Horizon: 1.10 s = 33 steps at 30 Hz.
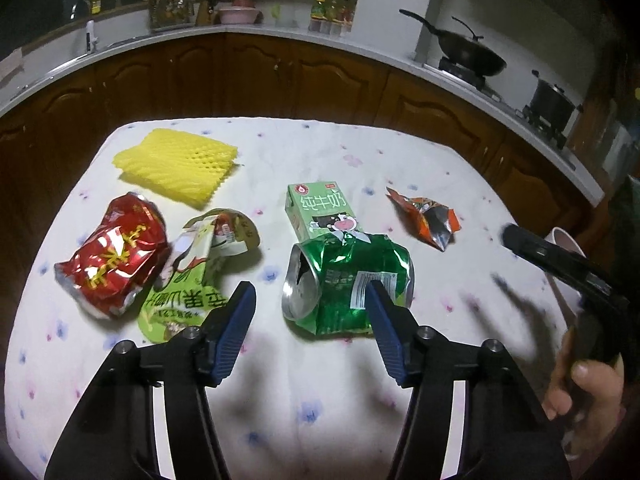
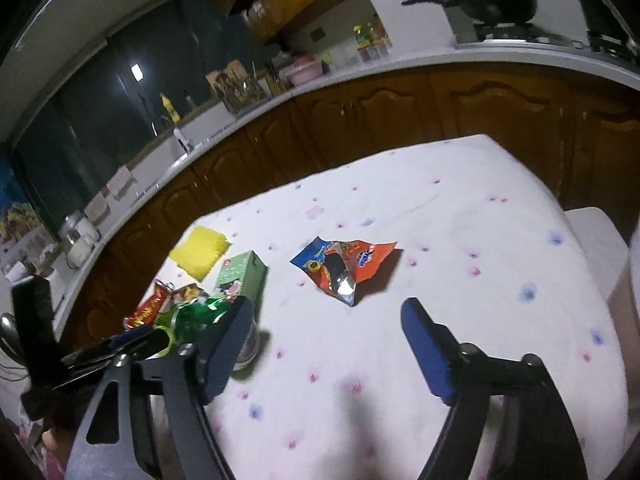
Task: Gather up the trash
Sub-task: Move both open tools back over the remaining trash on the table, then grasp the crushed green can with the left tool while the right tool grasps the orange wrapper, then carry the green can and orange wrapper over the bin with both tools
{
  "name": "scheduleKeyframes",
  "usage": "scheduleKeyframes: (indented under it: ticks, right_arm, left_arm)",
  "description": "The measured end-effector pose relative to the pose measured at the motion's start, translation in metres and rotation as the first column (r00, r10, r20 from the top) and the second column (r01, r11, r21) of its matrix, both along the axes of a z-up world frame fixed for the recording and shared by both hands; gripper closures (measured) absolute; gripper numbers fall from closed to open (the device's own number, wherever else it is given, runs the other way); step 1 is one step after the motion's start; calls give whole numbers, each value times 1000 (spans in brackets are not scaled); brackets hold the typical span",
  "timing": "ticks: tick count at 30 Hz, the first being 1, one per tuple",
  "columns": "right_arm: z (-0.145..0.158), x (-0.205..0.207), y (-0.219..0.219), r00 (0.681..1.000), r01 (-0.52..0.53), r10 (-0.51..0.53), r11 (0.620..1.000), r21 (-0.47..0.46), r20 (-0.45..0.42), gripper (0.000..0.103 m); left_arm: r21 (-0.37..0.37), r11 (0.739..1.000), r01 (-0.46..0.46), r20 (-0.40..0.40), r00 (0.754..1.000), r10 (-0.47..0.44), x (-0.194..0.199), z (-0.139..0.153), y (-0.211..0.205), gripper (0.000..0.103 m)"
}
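Observation:
On the flowered white cloth lie a crushed green can, a green milk carton, an orange foil wrapper, a red crumpled wrapper, a torn green snack bag and a yellow foam net. My left gripper stands open over the can's near side. Its right finger overlaps the can and its left finger is clear of the can's open end. My right gripper is open just short of the orange wrapper, with nothing between its fingers.
A pale container stands off the table's right edge. A person's hand grips the other tool at the right. Dark wood cabinets and a counter with a wok curve behind the table.

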State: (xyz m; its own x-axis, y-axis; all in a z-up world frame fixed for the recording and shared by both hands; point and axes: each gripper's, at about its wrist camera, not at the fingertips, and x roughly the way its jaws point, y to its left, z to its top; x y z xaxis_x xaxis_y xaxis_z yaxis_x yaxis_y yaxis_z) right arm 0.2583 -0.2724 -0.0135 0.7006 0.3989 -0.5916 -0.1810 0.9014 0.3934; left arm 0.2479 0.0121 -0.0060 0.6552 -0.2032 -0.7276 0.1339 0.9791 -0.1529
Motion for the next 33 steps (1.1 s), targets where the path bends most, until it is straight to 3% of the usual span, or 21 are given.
scheduleKeyframes:
  ticks: [6, 9, 11, 13, 23, 33]
  right_arm:
    - [-27, 44, 10, 995, -2, -3, 999, -50, -104, 46]
    - [-40, 59, 8, 989, 14, -20, 999, -40, -145, 56]
    - [-46, 64, 5, 986, 23, -27, 999, -26, -162, 69]
    - [-50, 68, 1, 984, 34, -35, 999, -9, -176, 98]
    - [-31, 41, -19, 992, 55, -53, 998, 14, -111, 103]
    - [-6, -20, -54, 992, 114, -113, 993, 17, -55, 102]
  left_arm:
    - [9, 1000, 22, -43, 999, -21, 13, -13, -5, 60]
    - [-21, 999, 30, -71, 997, -31, 20, -20, -4, 75]
    - [-26, 999, 35, -78, 996, -37, 23, -23, -5, 83]
    - [-24, 999, 46, -70, 996, -47, 23, -23, -7, 87]
    - [-34, 997, 69, -24, 997, -70, 11, -13, -9, 89]
    - [-74, 991, 108, 31, 994, -106, -10, 11, -24, 90]
